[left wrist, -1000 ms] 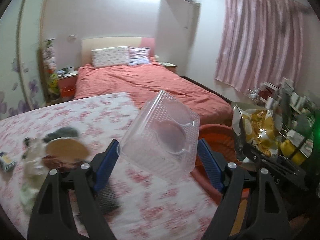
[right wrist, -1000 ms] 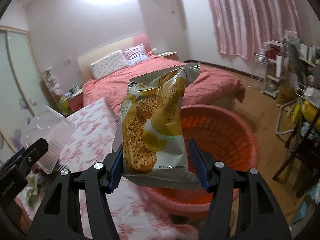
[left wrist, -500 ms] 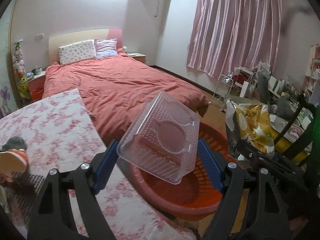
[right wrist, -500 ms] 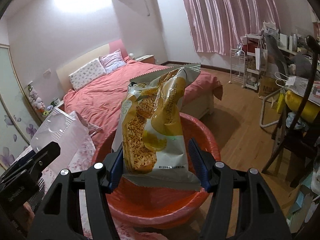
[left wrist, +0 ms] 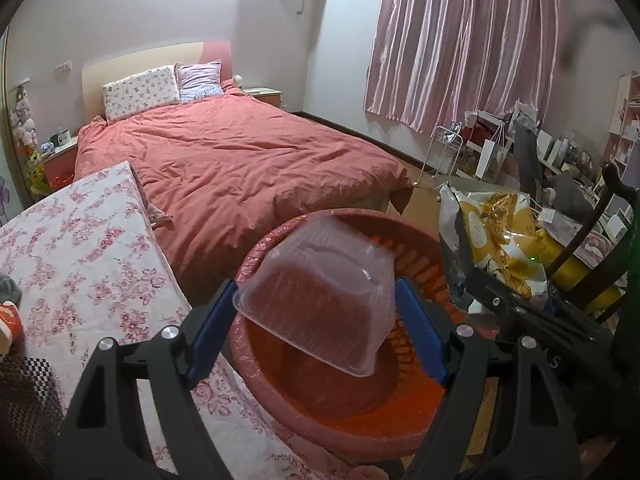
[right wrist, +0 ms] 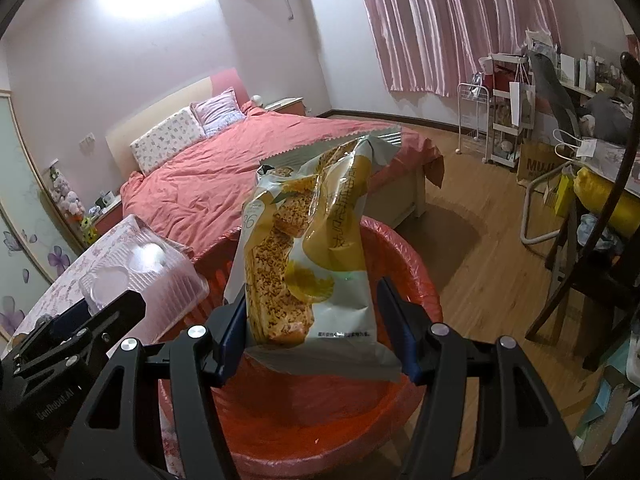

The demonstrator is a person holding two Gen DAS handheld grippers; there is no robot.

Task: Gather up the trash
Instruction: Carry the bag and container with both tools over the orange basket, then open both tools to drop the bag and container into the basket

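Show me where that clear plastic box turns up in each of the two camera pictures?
Left wrist view: the clear plastic box sits low in the centre, held between the left gripper fingers, in front of the red basket.
Right wrist view: it shows at the left edge, beside the snack bag.
Shared landmark: the red basket, with the bed behind.

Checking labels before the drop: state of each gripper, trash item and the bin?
left gripper: shut on clear plastic container, held over the basin
right gripper: shut on snack bag, upright over the basin
red basin: lined with a red bag, nothing seen inside
curtains: drawn
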